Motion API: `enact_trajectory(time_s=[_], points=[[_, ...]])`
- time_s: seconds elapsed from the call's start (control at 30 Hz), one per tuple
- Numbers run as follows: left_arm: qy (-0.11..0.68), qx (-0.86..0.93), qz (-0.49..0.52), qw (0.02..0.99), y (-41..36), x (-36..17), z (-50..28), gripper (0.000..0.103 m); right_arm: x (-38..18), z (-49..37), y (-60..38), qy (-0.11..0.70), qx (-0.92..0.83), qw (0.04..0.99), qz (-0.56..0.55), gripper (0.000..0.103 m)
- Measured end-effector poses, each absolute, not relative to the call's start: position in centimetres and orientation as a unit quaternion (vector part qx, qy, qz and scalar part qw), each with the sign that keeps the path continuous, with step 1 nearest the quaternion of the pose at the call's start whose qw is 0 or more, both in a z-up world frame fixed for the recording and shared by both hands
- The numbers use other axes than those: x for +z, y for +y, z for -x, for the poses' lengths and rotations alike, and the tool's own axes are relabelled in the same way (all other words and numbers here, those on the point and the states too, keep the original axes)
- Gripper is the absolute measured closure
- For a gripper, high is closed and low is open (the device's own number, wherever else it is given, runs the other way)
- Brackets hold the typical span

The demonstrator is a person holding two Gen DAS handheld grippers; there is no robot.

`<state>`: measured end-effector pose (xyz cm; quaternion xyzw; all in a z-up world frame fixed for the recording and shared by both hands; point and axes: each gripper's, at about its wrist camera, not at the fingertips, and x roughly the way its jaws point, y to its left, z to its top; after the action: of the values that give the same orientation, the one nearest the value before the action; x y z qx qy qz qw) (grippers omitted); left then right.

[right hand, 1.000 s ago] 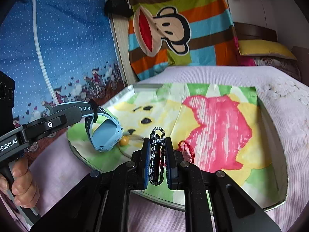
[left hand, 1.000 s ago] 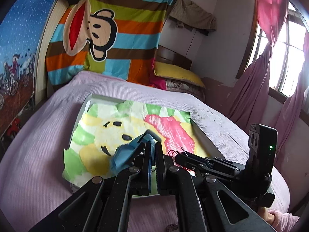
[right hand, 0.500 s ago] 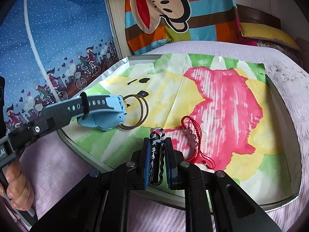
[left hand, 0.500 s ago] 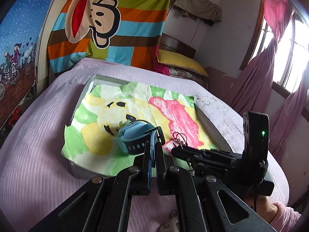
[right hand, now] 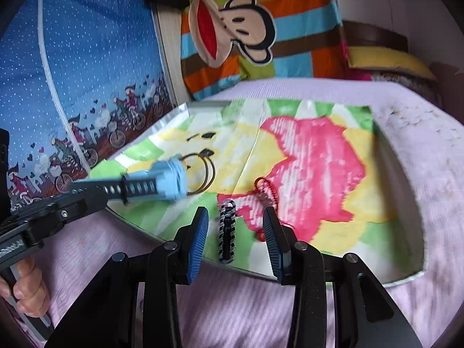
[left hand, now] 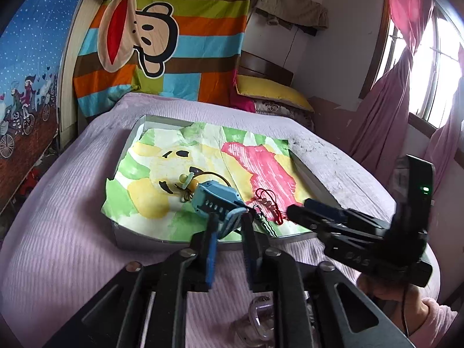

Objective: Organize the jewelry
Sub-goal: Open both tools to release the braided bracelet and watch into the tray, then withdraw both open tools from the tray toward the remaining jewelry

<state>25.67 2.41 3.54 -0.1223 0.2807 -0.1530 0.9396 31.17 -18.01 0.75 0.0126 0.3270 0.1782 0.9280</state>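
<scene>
1. Shallow tray [right hand: 401,179], lined with a painted paper sheet [right hand: 319,156], is lying on the lilac bed cover [left hand: 66,203].
2. Left claw [left hand: 229,226] is reaching over the tray's near-left part; its jaws are opening. The blue watch [left hand: 216,203] is sitting between the tips with its strap running back between the pads; I cannot tell whether the pads are still pressing on it.
3. Thin brown ring bracelet with beads [left hand: 188,184] is lying on the paper just beyond the watch, partly under it.
4. Black-and-white braided bracelet [right hand: 227,233] is resting on the paper at the tray's near edge, between the right claw's jaws, touching neither pad.
5. Right claw [right hand: 236,229] is opening, pads standing well apart.
6. Red cord bracelet with beads [right hand: 268,190] is lying on the pink patch, just beyond the right pad.
</scene>
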Motion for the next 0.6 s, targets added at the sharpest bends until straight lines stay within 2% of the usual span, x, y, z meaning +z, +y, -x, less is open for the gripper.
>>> enact_trajectory(time_s=[0.13,0.2,0.27,0.37,0.43,0.53,0.6], points=[[0.262,-0.147,0.123,0.946,2.5,4.0,-24.3,0.064,2.2,-28.9,-19.2,0.290,0.164,0.943,-0.013,0.056],[0.248,-0.142,0.123,0.950,2.5,4.4,-23.3,0.055,3.0,-27.7,-19.7,0.271,0.161,0.949,-0.017,0.054],[0.236,-0.136,0.118,0.955,2.5,4.9,-22.5,0.050,3.7,-26.5,-20.2,0.253,0.160,0.954,-0.020,0.046],[0.214,-0.124,0.101,0.964,2.5,5.6,-20.9,0.038,4.7,-24.6,-20.8,0.225,0.159,0.961,-0.024,0.039],[0.197,-0.115,0.098,0.969,2.6,6.0,-19.5,0.025,5.2,-23.4,-21.0,0.209,0.157,0.965,-0.023,0.036],[0.181,-0.106,0.098,0.973,3.0,6.3,-18.1,0.017,6.0,-21.1,-21.5,0.179,0.151,0.972,-0.026,0.028],[0.172,-0.097,0.093,0.976,3.0,6.4,-17.0,0.010,6.4,-19.7,-21.8,0.164,0.148,0.975,-0.027,0.028]])
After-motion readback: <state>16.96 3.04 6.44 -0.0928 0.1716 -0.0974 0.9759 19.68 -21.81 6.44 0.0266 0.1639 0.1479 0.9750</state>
